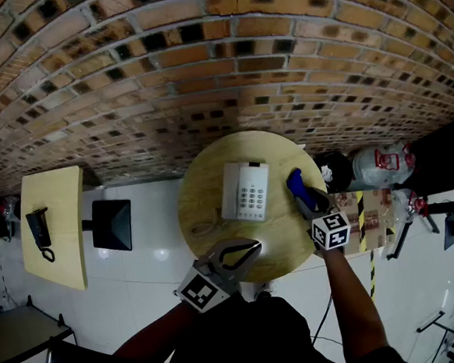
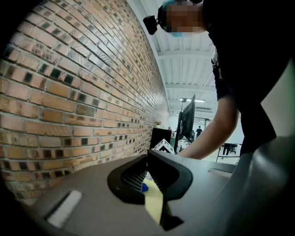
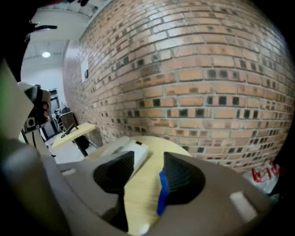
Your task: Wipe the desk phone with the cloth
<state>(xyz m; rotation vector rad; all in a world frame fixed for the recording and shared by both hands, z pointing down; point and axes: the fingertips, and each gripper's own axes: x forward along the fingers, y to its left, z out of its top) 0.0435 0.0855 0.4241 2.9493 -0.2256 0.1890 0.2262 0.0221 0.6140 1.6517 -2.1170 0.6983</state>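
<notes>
We see a brick wall (image 1: 202,61) across the top of the head view. Below it is a round wooden table (image 1: 206,217) on a white floor (image 1: 153,292). A second table (image 1: 55,229), rectangular, stands well apart to the left w/ a black handset (image 1: 38,231) on it.

The desk phone (image 1: 245,191) is white and lies flat approx. mid-table, keypad up. In the right gripper view we see it (image 3: 137,152) ahead and left of the jaws.

The left hand-held gripper (image 1: 252,248) hovers over the near edge of the table, short of the phone. Its own view shows it (image 2: 147,159) clenched, tips together, nothing gripped.

The right hand-held gripper (image 1: 305,200) is at the table's right side, just beside the phone. Its jaws (image 3: 148,159) stand apart, i.e. released, w/ bare table (image 3: 140,198) showing between them.

The cloth (image 1: 296,185) is blue and sits right of the phone at the right gripper's tips. In that gripper's view we see it (image 3: 162,193) against the inner face of the right-hand jaw only, not pinched.
</notes>
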